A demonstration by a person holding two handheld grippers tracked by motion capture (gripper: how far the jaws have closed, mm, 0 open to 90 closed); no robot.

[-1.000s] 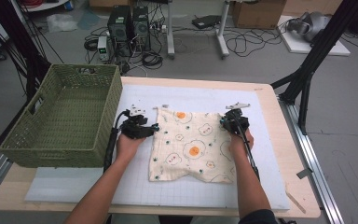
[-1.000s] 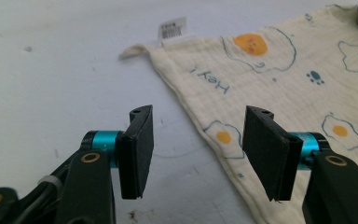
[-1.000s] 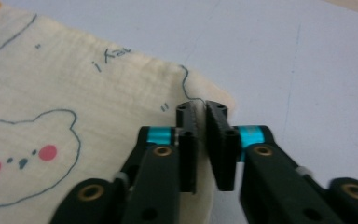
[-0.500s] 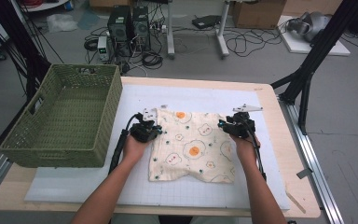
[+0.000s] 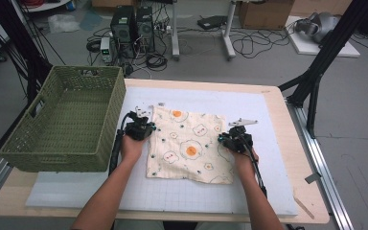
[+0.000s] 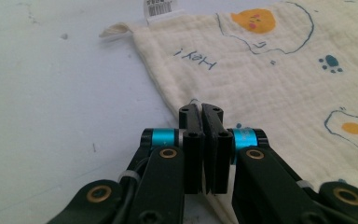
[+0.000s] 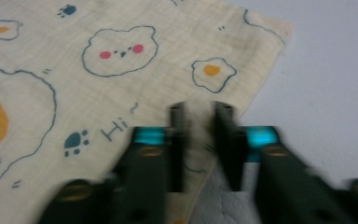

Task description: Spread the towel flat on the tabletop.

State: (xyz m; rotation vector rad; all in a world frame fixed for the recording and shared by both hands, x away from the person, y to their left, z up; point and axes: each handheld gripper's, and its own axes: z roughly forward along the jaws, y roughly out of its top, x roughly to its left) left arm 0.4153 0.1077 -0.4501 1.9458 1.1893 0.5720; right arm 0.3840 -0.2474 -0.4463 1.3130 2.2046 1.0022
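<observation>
The cloth [image 5: 190, 145] lies flat on the mat [image 5: 268, 191] by the basket [image 5: 62, 124]; the left gripper [image 6: 201, 112] and right gripper [image 7: 200, 112] each pinch a side edge, and thin cloth might slip out if pulled hard.

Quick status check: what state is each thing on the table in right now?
Cloth: spread flat on the white mat, printed side up.
Left hand-held gripper: shut on the cloth's left edge.
Right hand-held gripper: jaws just closing at the cloth's right edge; blurred, so grip unclear.
Green basket: upright and empty, left of the cloth.
</observation>
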